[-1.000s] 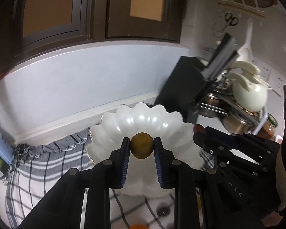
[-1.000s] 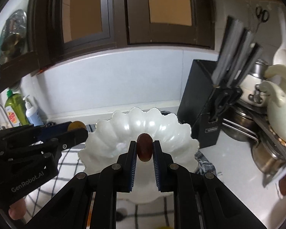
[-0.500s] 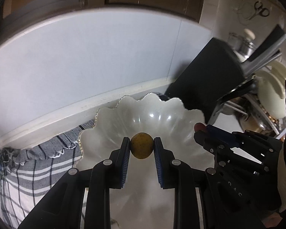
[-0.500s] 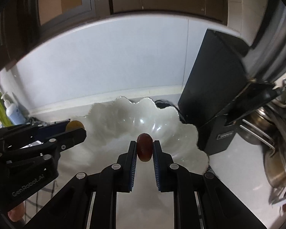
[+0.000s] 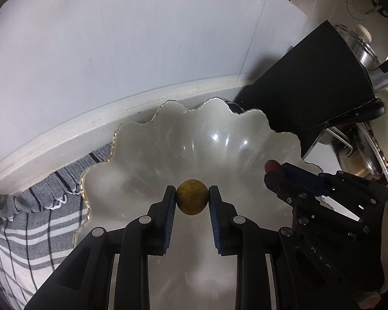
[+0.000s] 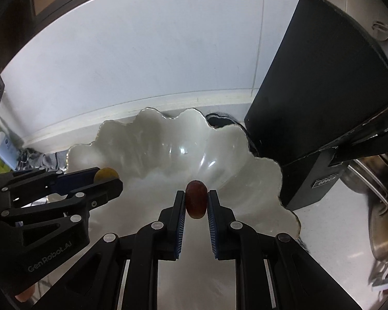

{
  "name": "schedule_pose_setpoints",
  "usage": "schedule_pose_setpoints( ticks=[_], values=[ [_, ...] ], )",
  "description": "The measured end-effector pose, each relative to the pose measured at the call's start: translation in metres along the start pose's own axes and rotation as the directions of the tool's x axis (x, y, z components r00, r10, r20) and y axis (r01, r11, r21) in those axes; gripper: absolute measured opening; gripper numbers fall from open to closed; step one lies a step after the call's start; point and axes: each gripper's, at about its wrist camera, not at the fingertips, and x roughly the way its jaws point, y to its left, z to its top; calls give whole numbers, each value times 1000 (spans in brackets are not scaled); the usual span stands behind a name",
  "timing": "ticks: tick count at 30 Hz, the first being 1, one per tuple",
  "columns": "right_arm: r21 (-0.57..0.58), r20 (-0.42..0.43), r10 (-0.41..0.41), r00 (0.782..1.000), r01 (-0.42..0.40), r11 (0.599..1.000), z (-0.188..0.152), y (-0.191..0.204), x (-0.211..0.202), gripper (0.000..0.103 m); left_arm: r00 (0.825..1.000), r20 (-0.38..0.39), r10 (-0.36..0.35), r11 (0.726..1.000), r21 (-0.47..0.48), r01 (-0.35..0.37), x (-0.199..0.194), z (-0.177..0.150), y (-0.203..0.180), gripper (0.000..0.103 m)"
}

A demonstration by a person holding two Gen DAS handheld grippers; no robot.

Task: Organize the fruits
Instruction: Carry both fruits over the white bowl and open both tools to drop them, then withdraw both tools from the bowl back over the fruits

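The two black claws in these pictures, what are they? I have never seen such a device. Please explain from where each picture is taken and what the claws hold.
They are hand-held grippers, not a robot arm: a person holds one in each hand. Each gripper carries a wide-angle camera that looks forward along its two fingers, so each picture shows its own fingers from behind.

In the left camera's picture, the left gripper pinches a small yellow-brown fruit. The other gripper enters from the right side.

In the right camera's picture, the right gripper pinches a dark red fruit.

Both hang over a white scalloped bowl, which looks empty. It stands on a striped cloth on a kitchen counter, beside a black knife block.
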Motion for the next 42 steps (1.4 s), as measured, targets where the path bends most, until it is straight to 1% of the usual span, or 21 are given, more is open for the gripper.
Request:
schedule_pose_setpoints(
  ticks=[3,4,5,9,11,13,15,17,20,23,26,28,30,33,35,37,40,42],
  values=[
    [14,-17,3,1000,-3,1000,1,-2,5,23,1000,4,11,1000,-3,-11,1,0,0,42],
    [21,-23,7,1000,-7,1000,1,-4,6,31,1000,7,16,1000,-4,-16,0,0,0,44],
    [24,-23,4,1000,-3,1000,0,-4,7,36,1000,7,23,1000,-3,-23,-1,0,-1,46],
    [10,-12,-25,1000,25,1000,-3,-4,0,36,998,17,55,998,-5,-55,-7,-3,1,52],
    [8,-1,-32,999,32,999,-4,-4,-7,36,995,33,91,996,3,-91,-14,-6,2,58],
    [6,8,-39,999,39,999,-6,-4,-13,36,993,47,112,994,8,-112,-20,-8,2,62],
    [9,22,-48,999,47,999,-8,-3,-20,37,988,70,140,990,17,-142,-29,-12,1,63],
    [11,37,-48,998,48,999,-10,-2,-29,45,984,88,156,987,24,-159,-37,-16,-1,67],
    [18,68,-53,996,52,998,-14,0,-43,50,979,114,170,985,20,-174,-52,-23,-1,72],
    [19,99,-60,993,58,998,-20,3,-60,50,971,150,186,982,16,-191,-70,-30,-3,73],
    [23,132,-50,990,47,999,-29,4,-80,53,961,187,201,978,12,-207,-88,-38,-6,79],
    [32,151,-40,988,36,999,-35,4,-93,55,956,207,207,976,19,-216,-98,-44,-9,79],
    [31,178,-44,983,39,999,-42,7,-106,55,952,225,207,976,17,-216,-108,-50,-12,79],
    [24,217,-54,975,49,998,-51,11,-124,55,947,250,203,977,13,-213,-125,-60,-15,83],
    [21,239,-53,970,50,999,-57,15,-137,59,941,271,204,977,10,-215,-136,-67,-18,84],
    [19,263,-54,963,51,999,-64,18,-149,59,935,293,198,978,6,-209,-149,-74,-20,84],
    [19,290,-54,955,51,999,-74,22,-165,63,926,327,189,979,5,-202,-166,-86,-24,87],
    [18,307,-55,950,52,998,-81,25,-176,65,923,339,181,981,9,-195,-175,-93,-26,87]
  ],
)
